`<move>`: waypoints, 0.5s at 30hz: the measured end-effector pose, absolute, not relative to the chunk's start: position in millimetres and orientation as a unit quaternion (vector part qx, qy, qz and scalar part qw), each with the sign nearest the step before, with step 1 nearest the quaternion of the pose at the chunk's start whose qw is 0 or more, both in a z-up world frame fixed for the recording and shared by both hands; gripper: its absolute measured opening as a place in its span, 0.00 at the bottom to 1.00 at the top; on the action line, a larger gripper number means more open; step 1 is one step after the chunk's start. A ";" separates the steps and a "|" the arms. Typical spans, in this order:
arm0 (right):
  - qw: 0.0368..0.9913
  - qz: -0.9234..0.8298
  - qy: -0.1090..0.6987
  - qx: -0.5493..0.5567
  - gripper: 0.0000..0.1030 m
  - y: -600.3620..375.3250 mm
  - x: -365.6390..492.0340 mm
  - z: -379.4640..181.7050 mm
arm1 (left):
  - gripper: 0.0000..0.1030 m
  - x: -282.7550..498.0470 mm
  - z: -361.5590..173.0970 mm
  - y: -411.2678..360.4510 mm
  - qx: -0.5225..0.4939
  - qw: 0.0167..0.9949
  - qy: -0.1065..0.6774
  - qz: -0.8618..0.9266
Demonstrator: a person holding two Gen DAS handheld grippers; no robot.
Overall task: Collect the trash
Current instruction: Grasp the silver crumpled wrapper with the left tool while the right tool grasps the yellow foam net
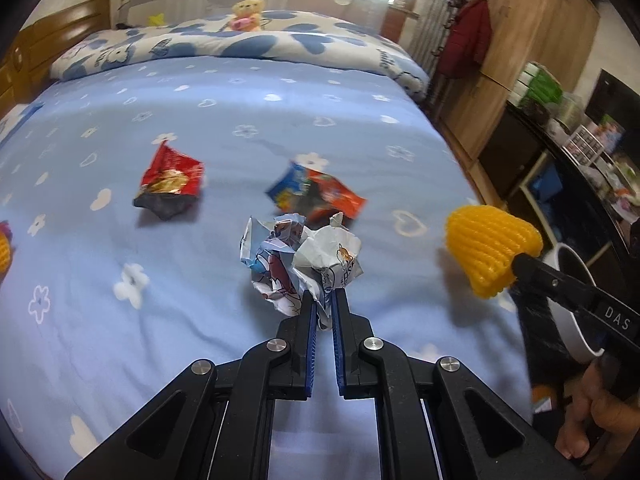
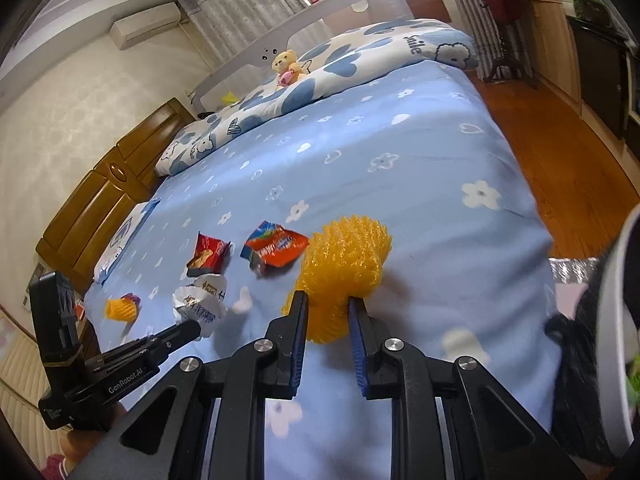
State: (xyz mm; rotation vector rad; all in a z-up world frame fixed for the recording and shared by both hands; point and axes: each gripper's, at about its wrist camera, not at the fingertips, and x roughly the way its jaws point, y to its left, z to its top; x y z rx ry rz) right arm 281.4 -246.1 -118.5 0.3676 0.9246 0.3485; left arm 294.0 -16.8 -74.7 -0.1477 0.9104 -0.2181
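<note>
Closest to the viewer, the left tongs (image 1: 323, 300) are clenched on a crumpled ball of printed paper (image 1: 298, 262), which hangs just above the blue flowered bed sheet (image 1: 224, 92). Off to the right, the right tongs (image 2: 328, 308) grasp a yellow foam fruit net (image 2: 344, 268), lifted clear of the sheet near the edge of the bed; a white-rimmed bin with a black liner (image 1: 570, 304) stands close beside that edge, just behind the net in the left view. Farther up the sheet lie two snack wrappers, a red one (image 1: 170, 182) and an orange-and-blue one (image 1: 316, 192), apart from each other; the orange-and-blue one lies just beyond the paper ball. Another small yellow foam net (image 2: 122, 308) lies on the sheet at the far left, well apart from the wrappers. At the far side of the bed, a small plush bear (image 1: 246, 14) sits on a folded quilt with blue hearts (image 1: 280, 44).
</note>
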 end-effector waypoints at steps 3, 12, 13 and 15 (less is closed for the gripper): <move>0.866 0.160 0.439 0.178 0.20 -256.6 266.3 -113.7 | 0.06 283.3 -69.0 -30.3 -0.065 0.889 0.436 -0.124; 0.873 0.142 0.427 0.187 0.20 -287.1 226.6 -99.7 | 0.06 255.2 -53.4 -71.5 -0.040 0.884 0.431 -0.174; 0.874 0.141 0.425 0.188 0.19 -290.2 222.7 -98.1 | 0.06 253.7 -51.8 -75.9 -0.037 0.884 0.431 -0.178; 0.876 0.137 0.422 0.190 0.20 -296.6 215.4 -94.9 | 0.06 249.7 -48.9 -84.2 -0.028 0.883 0.431 -0.185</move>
